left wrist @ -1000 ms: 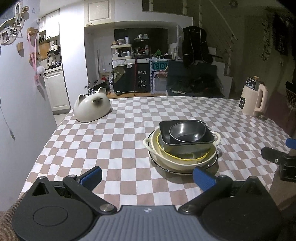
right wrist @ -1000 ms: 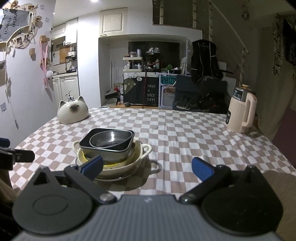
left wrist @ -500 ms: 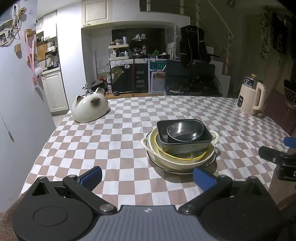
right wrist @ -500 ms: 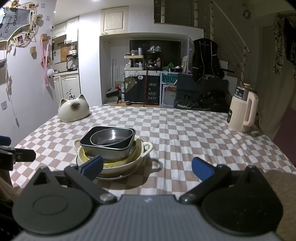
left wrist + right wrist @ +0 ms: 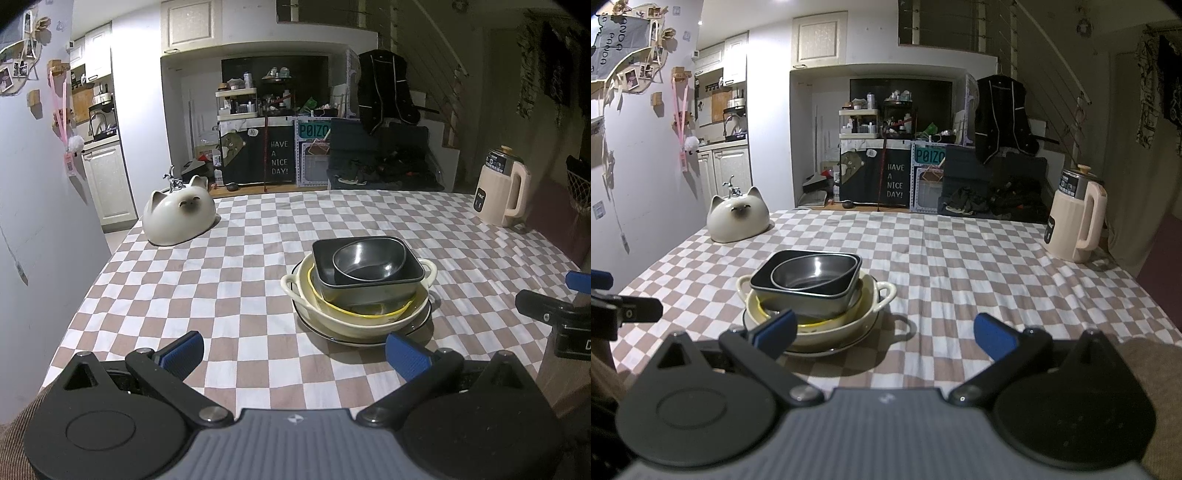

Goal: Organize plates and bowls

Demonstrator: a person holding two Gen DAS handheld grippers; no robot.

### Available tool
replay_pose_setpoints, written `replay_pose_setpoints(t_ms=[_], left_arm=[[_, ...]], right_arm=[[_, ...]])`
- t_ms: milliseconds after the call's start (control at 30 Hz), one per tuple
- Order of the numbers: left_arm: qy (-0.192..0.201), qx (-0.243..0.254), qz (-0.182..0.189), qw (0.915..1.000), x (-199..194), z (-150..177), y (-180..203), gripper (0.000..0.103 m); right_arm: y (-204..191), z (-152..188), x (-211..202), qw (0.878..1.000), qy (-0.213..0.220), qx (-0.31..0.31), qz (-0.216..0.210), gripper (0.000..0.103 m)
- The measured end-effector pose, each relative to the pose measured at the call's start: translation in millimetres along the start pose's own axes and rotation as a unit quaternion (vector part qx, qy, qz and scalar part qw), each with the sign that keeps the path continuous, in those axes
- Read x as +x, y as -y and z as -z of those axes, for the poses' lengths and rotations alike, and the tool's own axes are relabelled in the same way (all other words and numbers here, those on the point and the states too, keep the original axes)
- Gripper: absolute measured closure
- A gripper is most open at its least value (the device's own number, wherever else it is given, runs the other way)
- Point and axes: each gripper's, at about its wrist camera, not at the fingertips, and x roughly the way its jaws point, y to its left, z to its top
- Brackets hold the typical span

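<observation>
One stack of dishes stands on the checkered table. From the bottom it is a dark-rimmed plate (image 5: 325,334), a cream two-handled bowl (image 5: 351,321), a yellow-rimmed bowl, a dark square bowl (image 5: 369,291) and a dark round bowl (image 5: 369,258). My left gripper (image 5: 295,350) is open and empty, just short of the stack's near left side. My right gripper (image 5: 884,334) is also open and empty, with its left fingertip (image 5: 775,330) in front of the cream bowl (image 5: 864,314). The dark round bowl (image 5: 812,273) is on top. Each gripper shows at the edge of the other's view.
A white cat-shaped ceramic piece (image 5: 179,216) sits at the table's far left corner. A cream kettle (image 5: 502,195) stands at the far right edge. Checkered cloth (image 5: 979,266) lies bare right of the stack. Shelves and clutter stand beyond the table.
Both views have shifted only slightly, as if the grippers drifted a little back and up. The stack has not moved and both grippers stay open.
</observation>
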Motion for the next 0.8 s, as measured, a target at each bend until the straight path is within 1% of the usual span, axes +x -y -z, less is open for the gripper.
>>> replay_pose_setpoints(t_ms=[800], left_arm=[[0.001, 0.000, -0.001, 1.0000, 0.0, 0.2, -2.9, 0.000]], right_arm=[[0.3, 0.6, 0.5, 1.000, -0.002, 0.000, 0.001, 0.000]])
